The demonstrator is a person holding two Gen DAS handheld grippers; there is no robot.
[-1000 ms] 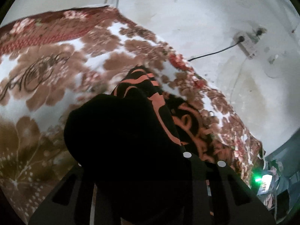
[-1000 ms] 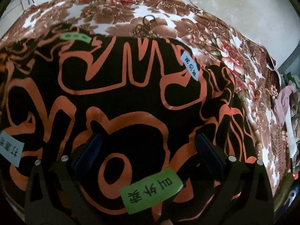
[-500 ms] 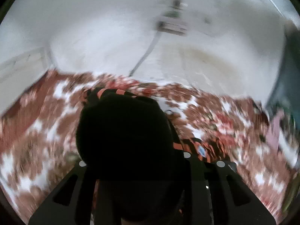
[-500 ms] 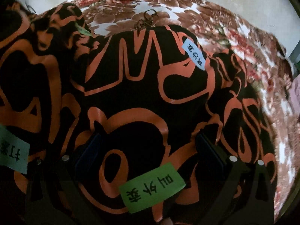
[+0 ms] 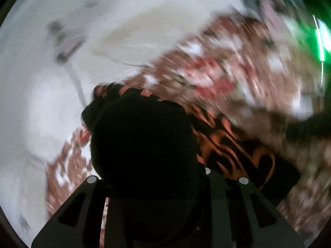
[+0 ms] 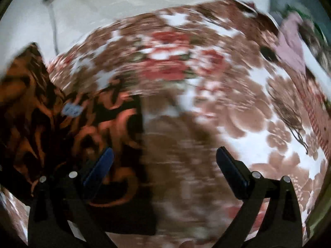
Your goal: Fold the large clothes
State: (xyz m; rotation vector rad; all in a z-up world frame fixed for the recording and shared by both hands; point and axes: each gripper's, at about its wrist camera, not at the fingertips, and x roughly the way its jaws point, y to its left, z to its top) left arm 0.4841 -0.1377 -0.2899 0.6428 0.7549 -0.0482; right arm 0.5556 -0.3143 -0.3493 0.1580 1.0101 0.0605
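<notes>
Gripping a dark bunch of the black-and-orange garment [image 5: 238, 150] in my left gripper [image 5: 149, 177], I noted the right gripper [image 6: 164, 165] gaped empty over the floral blanket [image 6: 238, 103], the garment lying at its left.

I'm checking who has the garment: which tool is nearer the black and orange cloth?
Left. The left tool is clamped on a bunch of the black and orange cloth; the right tool is open over the floral blanket, cloth beside it.
</notes>
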